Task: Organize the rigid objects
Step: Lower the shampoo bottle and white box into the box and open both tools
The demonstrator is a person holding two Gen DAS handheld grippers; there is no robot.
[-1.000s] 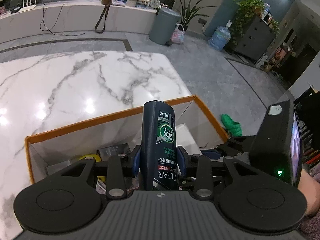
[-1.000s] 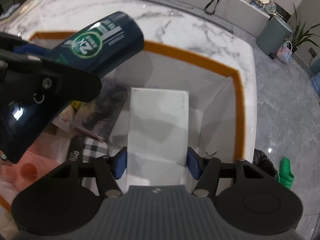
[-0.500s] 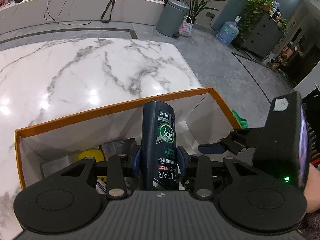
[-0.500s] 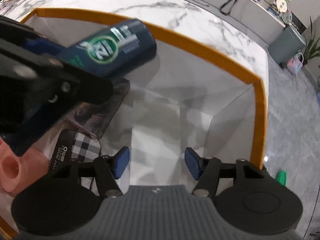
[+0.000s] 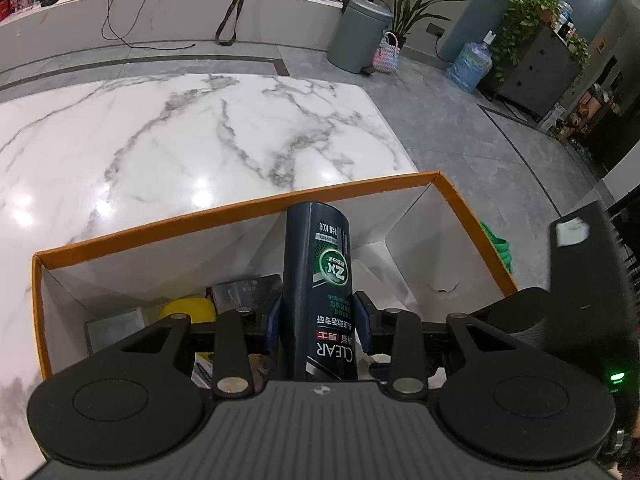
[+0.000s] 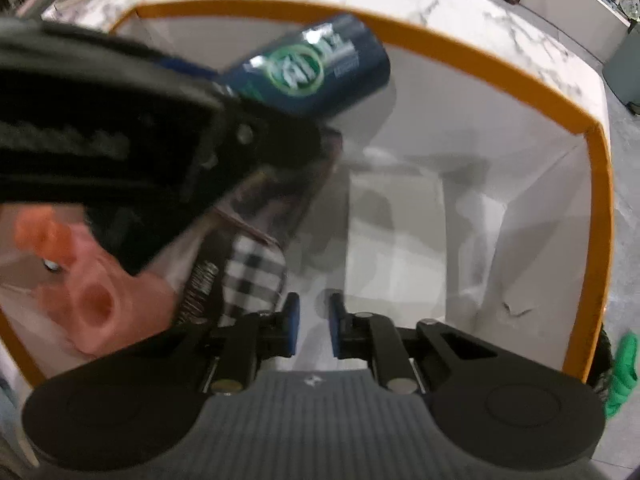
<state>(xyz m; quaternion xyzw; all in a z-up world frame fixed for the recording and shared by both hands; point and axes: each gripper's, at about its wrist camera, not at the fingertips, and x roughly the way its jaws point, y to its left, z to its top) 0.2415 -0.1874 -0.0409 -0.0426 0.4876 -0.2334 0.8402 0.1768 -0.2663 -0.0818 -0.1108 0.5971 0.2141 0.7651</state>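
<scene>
Jaws, left: on my left gripper (image 5: 319, 322) they are clamped on the bottle (image 5: 318, 280), blue pads pressing both its sides.
Jaws, right: on my right gripper (image 6: 311, 330) they sit close together with a narrow gap between them and nothing in it.
Bottle: dark blue, marked CLEAR and 2X, held out over the box (image 5: 160, 226); from the right wrist camera I see it (image 6: 316, 70) jutting past the left gripper (image 6: 180, 136) near the box's far rim, blurred.
Box: white inside with an orange rim (image 6: 460, 52), standing on the marble bench (image 5: 180, 140) at its near right corner.
Box contents, left side: a yellow item (image 5: 188, 308), a dark packet (image 5: 248, 288), a checked pouch (image 6: 256, 276) and a pink piece (image 6: 96, 300).
Box contents, right side: I see a white flat box (image 6: 396, 240) on the floor of it, ahead of my right gripper.
Beyond the bench: grey floor, a bin (image 5: 358, 36) and plants (image 5: 524, 12).
</scene>
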